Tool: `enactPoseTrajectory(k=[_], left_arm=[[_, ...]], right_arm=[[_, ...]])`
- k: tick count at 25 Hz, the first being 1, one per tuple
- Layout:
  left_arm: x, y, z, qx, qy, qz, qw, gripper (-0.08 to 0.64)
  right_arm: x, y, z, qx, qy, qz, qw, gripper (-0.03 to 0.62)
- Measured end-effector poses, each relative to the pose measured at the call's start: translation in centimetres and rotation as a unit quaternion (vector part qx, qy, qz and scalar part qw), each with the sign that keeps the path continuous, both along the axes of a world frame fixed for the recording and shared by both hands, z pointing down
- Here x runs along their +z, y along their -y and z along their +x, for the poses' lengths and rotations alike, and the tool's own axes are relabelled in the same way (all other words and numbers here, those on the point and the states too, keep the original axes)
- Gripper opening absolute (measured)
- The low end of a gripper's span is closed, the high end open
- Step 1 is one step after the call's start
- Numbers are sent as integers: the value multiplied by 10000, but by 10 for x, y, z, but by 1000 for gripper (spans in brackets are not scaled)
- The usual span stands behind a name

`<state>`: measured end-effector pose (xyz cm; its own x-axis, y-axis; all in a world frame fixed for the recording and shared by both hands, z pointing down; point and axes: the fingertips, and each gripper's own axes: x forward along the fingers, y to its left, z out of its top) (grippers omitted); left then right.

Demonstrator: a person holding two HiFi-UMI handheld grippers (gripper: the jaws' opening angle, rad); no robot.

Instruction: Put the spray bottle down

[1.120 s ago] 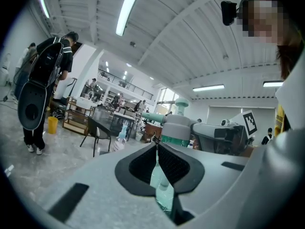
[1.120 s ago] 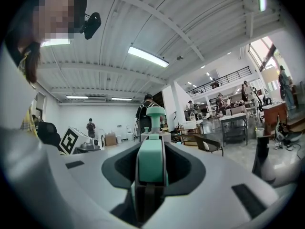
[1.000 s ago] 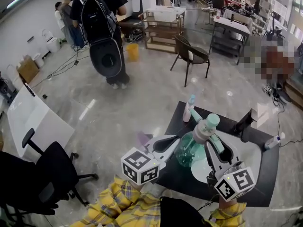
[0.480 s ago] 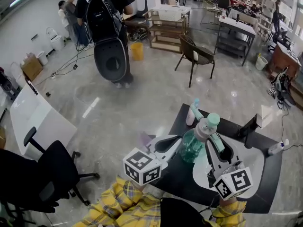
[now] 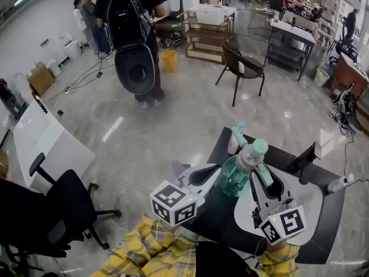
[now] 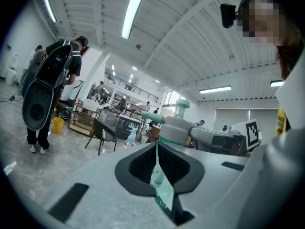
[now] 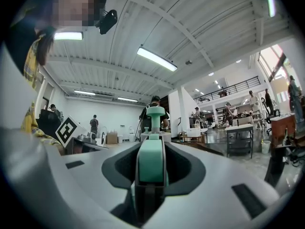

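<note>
The spray bottle (image 5: 234, 176) has a clear green body and a grey head with a teal nozzle and trigger. It is held upright over the black table (image 5: 228, 227). My left gripper (image 5: 217, 175) comes in from the left and is shut on the green body, which shows as a thin green sliver (image 6: 158, 178) between the pads. My right gripper (image 5: 263, 176) comes from the right and is shut on the teal trigger (image 7: 151, 163) below the head. The bottle's base is hidden, so I cannot tell whether it touches the table.
A second, pale spray bottle (image 5: 233, 141) stands at the table's far edge. A black stand (image 5: 306, 157) is at the right, and a white bottle (image 5: 338, 183) lies beyond it. An office chair (image 5: 66, 206) is on the left. A person with a backpack (image 5: 132, 33) stands farther off.
Both grippers have drifted a little across the table with the bottle between them. The grips look the same. The person with the backpack has shifted slightly.
</note>
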<state>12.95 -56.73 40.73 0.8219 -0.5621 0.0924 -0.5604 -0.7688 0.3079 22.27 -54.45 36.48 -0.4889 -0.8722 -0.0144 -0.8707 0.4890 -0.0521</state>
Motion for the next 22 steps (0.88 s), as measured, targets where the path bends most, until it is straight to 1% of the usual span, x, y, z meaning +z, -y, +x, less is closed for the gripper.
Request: enactPoseTrajectory(k=[4, 11, 17, 20, 22], left_arm=[[0, 2, 5, -2, -21, 15, 10000, 11], [3, 0, 7, 33, -62, -5, 10000, 11], [1, -1, -1, 3, -161, -29, 9999, 11], [2, -2, -2, -3, -190, -52, 9998, 10], [3, -4, -3, 2, -191, -57, 9998, 10]], right_arm=[[1, -2, 3, -57, 9, 76, 10000, 114], [2, -5, 3, -10, -13, 149, 9999, 115], [-1, -4, 2, 123, -21, 163, 9998, 120], [-3, -4, 4, 178, 76, 149, 9997, 162], [-3, -6, 5, 187, 87, 124, 9997, 166]])
